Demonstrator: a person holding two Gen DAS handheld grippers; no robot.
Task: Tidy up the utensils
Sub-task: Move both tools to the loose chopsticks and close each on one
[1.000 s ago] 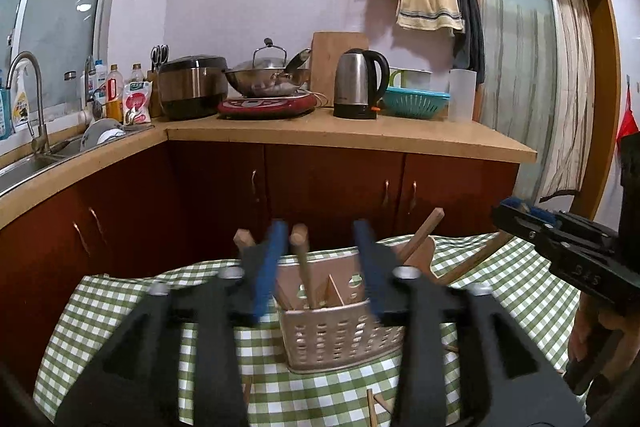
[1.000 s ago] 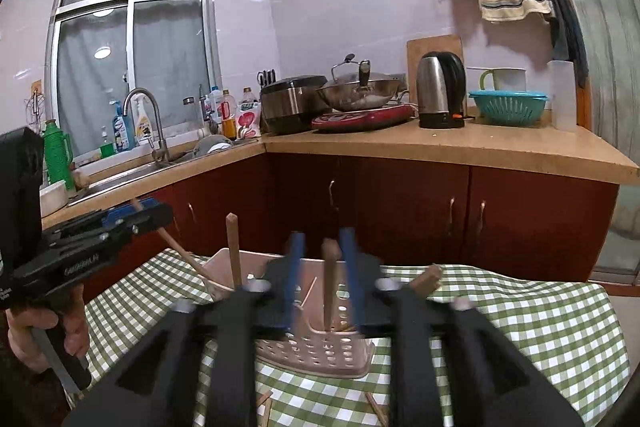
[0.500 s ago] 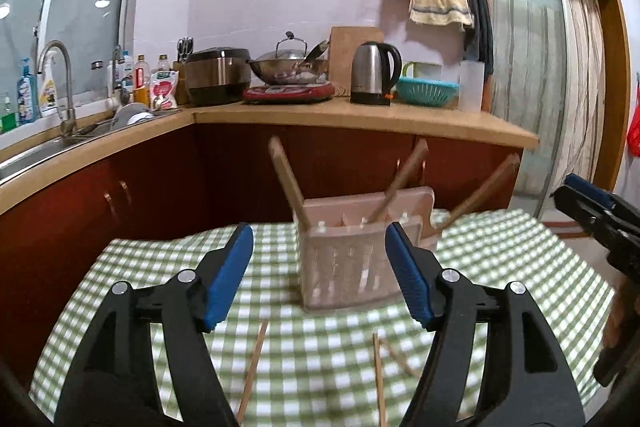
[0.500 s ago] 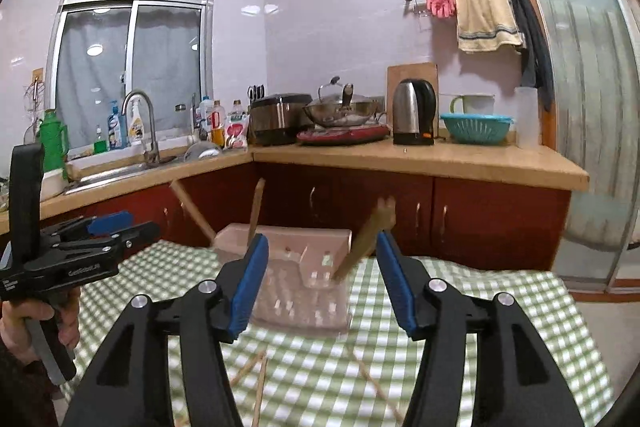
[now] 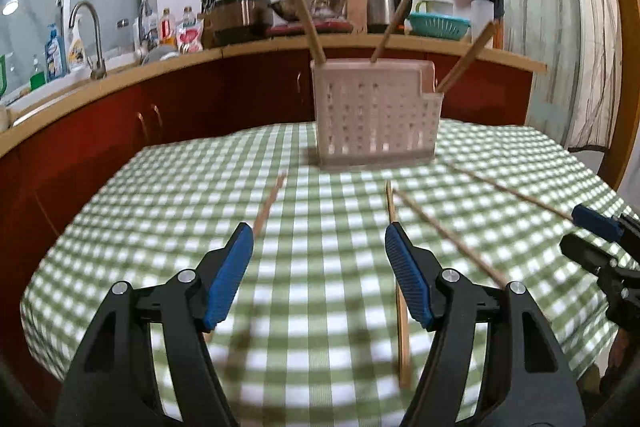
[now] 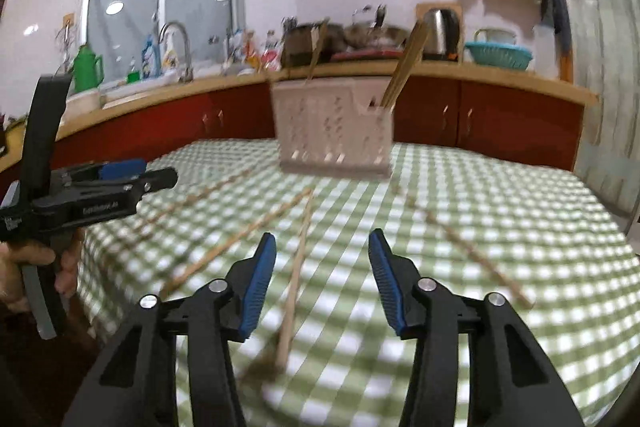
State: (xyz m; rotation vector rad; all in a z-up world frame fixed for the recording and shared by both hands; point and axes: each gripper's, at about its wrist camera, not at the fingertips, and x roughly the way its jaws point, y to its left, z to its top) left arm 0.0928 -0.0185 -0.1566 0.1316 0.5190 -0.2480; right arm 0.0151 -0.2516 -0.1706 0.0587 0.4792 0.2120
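Each camera sits just behind its own blue-padded fingers, low over the checked tabletop (image 5: 320, 187), tilted somewhat downward and facing the kitchen counter (image 5: 440, 45). Both views share the pale utensil basket (image 5: 376, 115) standing further off. The left view catches the right gripper (image 5: 596, 231) at its right edge; the right view shows the left gripper (image 6: 140, 177) at its left

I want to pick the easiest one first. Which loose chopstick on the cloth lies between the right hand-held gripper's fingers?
The chopstick running lengthwise toward the holder, between the right hand-held gripper fingers; the others lie outside.
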